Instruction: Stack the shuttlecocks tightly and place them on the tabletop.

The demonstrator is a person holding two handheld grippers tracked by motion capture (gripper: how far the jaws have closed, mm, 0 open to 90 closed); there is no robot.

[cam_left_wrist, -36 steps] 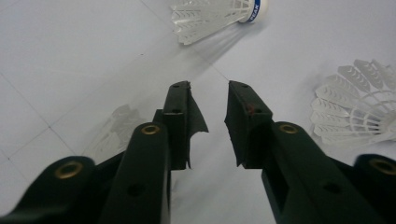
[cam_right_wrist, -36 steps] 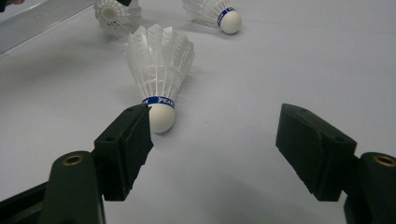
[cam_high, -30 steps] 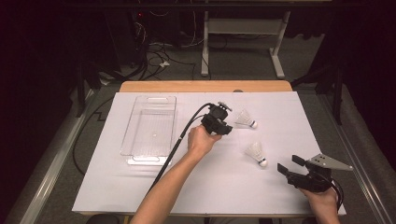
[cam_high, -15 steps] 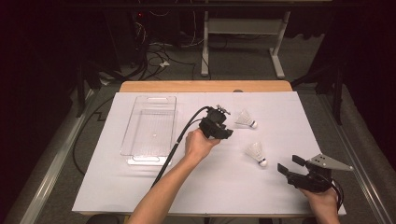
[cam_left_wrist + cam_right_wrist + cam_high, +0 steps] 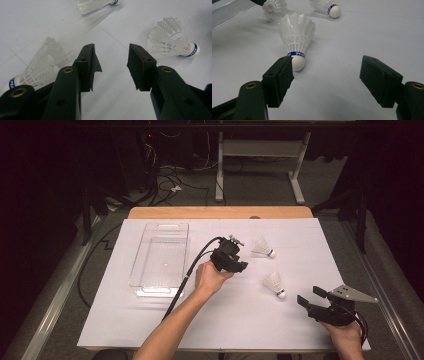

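Three white shuttlecocks lie on the white sheet. One [image 5: 262, 247] is farthest back, one [image 5: 274, 284] lies nearer the front, and a third [image 5: 37, 68] rests just outside my left gripper's left jaw. My left gripper [image 5: 239, 265] hovers at mid-table. Its jaws have just been opening, and in the left gripper view [image 5: 111, 55] only bare sheet lies between them. Another shuttlecock [image 5: 175, 42] lies off to the right there. My right gripper [image 5: 308, 296] rests at the front right, open [image 5: 327, 67], with a shuttlecock's cork [image 5: 297, 62] beside its left jaw, outside the gap.
A clear plastic tray [image 5: 150, 290] sits on the left half of the sheet, with nothing in it. The wooden table edge [image 5: 220, 212] runs along the back. A black cable [image 5: 187, 275] trails from my left gripper over the forearm.
My left hand and its gripper have shifted slightly toward the near edge. The right gripper and the two plainly visible shuttlecocks have stayed in place.
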